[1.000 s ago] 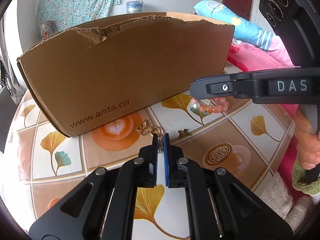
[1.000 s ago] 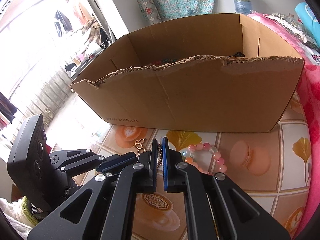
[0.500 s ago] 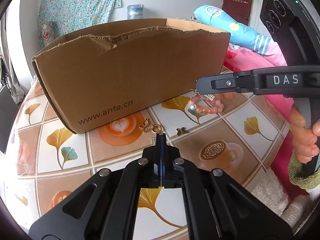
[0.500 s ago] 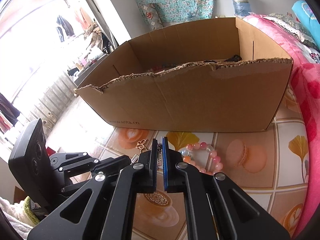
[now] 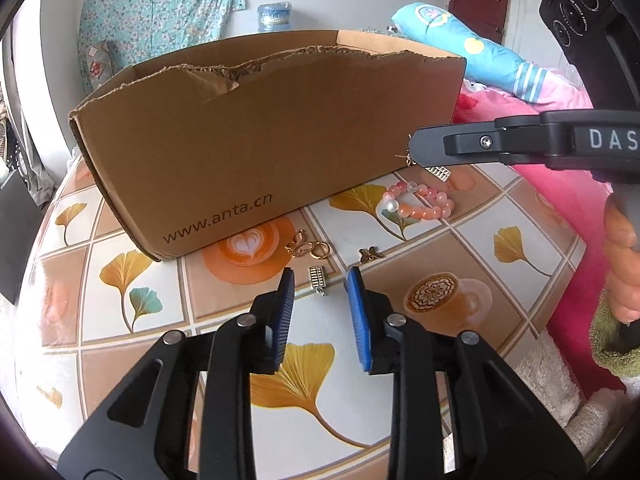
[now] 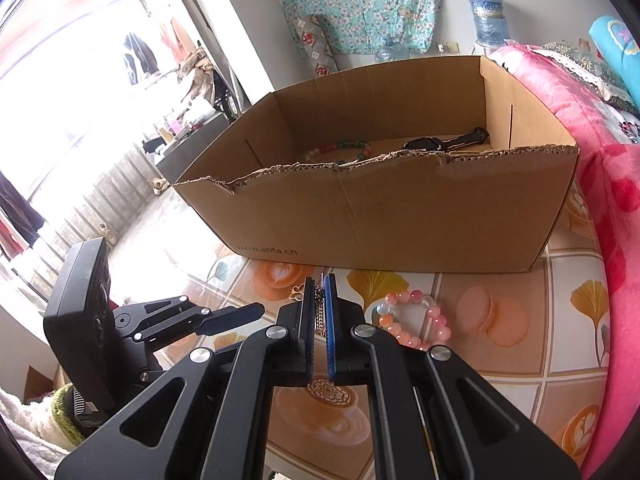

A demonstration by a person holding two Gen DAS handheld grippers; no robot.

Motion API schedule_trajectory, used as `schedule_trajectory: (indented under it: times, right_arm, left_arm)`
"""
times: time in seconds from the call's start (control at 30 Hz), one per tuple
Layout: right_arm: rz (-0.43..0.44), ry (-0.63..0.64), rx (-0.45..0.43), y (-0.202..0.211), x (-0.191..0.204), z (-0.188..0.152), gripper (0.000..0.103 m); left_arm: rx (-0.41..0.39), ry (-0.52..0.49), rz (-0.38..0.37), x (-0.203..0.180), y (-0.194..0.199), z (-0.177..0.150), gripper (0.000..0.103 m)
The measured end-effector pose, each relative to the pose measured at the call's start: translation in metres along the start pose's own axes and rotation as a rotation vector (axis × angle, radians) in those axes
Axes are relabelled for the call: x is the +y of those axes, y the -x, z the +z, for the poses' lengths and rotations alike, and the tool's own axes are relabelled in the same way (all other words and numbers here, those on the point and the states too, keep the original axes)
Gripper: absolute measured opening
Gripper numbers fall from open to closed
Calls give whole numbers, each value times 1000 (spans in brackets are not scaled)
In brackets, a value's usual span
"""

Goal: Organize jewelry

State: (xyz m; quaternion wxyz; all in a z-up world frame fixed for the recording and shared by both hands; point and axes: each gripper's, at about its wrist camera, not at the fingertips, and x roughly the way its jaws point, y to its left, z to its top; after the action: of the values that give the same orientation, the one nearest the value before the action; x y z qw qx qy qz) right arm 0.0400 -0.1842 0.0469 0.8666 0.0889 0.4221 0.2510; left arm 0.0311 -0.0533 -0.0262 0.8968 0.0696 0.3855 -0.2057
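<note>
My left gripper is low over the patterned tabletop, its jaws opening. A small silver charm lies on the table between the blue pads, touching neither. Just beyond it lie a gold butterfly-and-ring piece and a tiny bronze butterfly. A pink bead bracelet rests near the cardboard box. My right gripper is shut on a silver chain earring, which dangles by the box's front wall in the left wrist view.
The open box holds a multicoloured bead bracelet and a black watch. A pink blanket borders the table on the right. A person's hand grips the right tool's handle.
My left jaws, shut half a second ago, have parted, and the silver charm now lies free on the table between them. The right gripper stays shut on its earring.
</note>
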Motion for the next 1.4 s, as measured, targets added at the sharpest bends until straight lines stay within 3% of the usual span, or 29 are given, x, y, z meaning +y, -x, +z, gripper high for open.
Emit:
schedule_trajectory:
  times: [0.13,0.27,0.7,0.8,0.93,1.07,1.17,1.4]
  right_arm:
    - [0,-8,1,-1,-2,0,5]
    - [7,-21,2,-4,-6,0,5]
    - [43,-53,-25,0,-20,0,5]
    - [68,-18,-63,18,-12,7,5]
    - [119,57,-154,51,1,35,5]
    - [150,108,-204,59,-3,78,5]
    - [151,82,-135,34,-20,109,5]
    - [113,7,113,-50,-55,138,5]
  left_arm:
    - [23,-34,22,-5,-8,1,24]
    - [44,-39,36,-4,-12,5,4]
    - [63,-27,-18,3,13,11,4]
    - [3,-47,-51,-1,44,23,4]
    - [-135,-58,-131,-2,95,62,4]
    - [-205,-64,-171,3,105,111,4]
    - [-156,-64,-130,9,72,143,4]
    - [115,70,-146,36,-29,181,4]
